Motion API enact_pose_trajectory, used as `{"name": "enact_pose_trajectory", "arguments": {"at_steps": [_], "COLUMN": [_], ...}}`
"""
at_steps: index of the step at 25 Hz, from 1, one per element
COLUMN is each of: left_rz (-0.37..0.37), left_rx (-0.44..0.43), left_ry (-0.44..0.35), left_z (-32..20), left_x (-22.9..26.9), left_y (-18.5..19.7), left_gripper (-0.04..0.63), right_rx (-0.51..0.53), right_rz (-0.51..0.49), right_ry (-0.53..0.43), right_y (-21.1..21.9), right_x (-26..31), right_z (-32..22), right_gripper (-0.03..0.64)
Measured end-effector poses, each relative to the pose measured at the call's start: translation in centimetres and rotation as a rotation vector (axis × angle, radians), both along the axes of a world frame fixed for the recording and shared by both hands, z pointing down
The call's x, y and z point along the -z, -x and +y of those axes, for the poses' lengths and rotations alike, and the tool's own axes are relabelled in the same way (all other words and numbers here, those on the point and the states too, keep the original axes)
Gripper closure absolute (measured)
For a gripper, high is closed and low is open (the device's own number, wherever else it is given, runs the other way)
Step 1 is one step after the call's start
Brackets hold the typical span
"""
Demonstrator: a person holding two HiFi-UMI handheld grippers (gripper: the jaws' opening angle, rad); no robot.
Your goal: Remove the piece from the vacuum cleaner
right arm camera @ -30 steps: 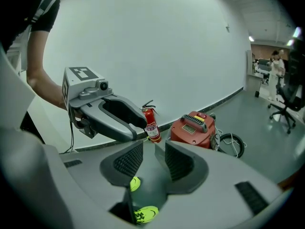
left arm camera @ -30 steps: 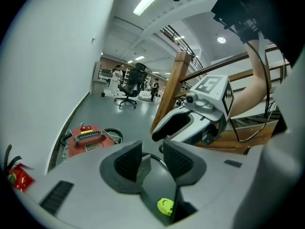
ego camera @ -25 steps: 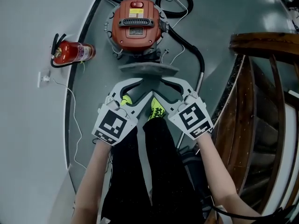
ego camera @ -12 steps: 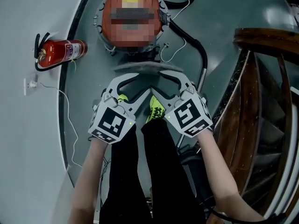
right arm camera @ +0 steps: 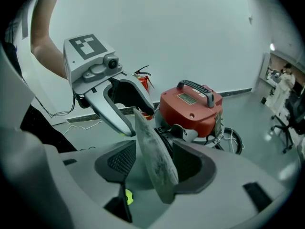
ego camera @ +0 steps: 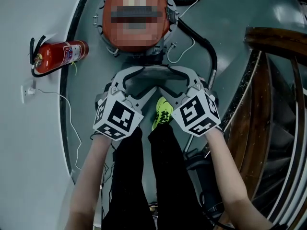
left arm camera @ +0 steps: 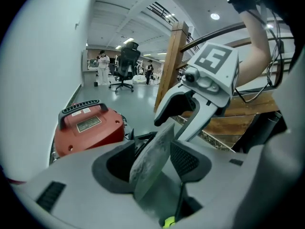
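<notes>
The red vacuum cleaner [ego camera: 136,20] stands on the grey floor, with its black hose [ego camera: 201,42] curling off to the right. Just in front of it is the piece [ego camera: 153,73], a dusty grey disc seen edge-on. My left gripper [ego camera: 144,80] and right gripper [ego camera: 165,79] meet at it from either side. In the left gripper view the disc [left arm camera: 155,147] leans between the jaws of that gripper [left arm camera: 151,168] with a gap beside it. The right gripper view shows the same disc [right arm camera: 152,151] loose between wide jaws [right arm camera: 155,173]. Both pairs of jaws have just been opening.
A red fire extinguisher [ego camera: 57,56] lies on the floor by the left wall, near a socket [ego camera: 26,91] with a thin white cable. A wooden stair rail [ego camera: 273,80] runs along the right. The person's dark trouser legs and a yellow-green shoe [ego camera: 163,113] are directly below the grippers.
Both grippers have sunk with the grey disc towards the floor beside the vacuum cleaner. Their jaws now stand wider, and the disc sits loose between them.
</notes>
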State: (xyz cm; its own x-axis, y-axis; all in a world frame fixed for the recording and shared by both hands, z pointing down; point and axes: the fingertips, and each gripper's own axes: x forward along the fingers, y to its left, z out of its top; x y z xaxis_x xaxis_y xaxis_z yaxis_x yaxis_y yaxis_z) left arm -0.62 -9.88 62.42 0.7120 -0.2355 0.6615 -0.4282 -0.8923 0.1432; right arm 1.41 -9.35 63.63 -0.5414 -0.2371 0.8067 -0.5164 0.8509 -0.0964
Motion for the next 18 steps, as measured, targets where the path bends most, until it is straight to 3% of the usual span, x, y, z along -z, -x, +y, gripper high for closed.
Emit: {"name": "enact_pose_trajectory", "arguments": {"at_steps": [18], "left_rz": [-0.064], "left_rx": [-0.002], "left_ry": [0.027], "left_z": [-1.1], "left_x": [-5.0], "left_y": [0.7], "left_gripper": [0.360], "right_rx": [0.061], "right_rz": [0.143], "right_ry": [-0.011], "right_y": [-0.5], "right_x": [-4.3], "right_z": [-1.4], "right_gripper": [0.362]}}
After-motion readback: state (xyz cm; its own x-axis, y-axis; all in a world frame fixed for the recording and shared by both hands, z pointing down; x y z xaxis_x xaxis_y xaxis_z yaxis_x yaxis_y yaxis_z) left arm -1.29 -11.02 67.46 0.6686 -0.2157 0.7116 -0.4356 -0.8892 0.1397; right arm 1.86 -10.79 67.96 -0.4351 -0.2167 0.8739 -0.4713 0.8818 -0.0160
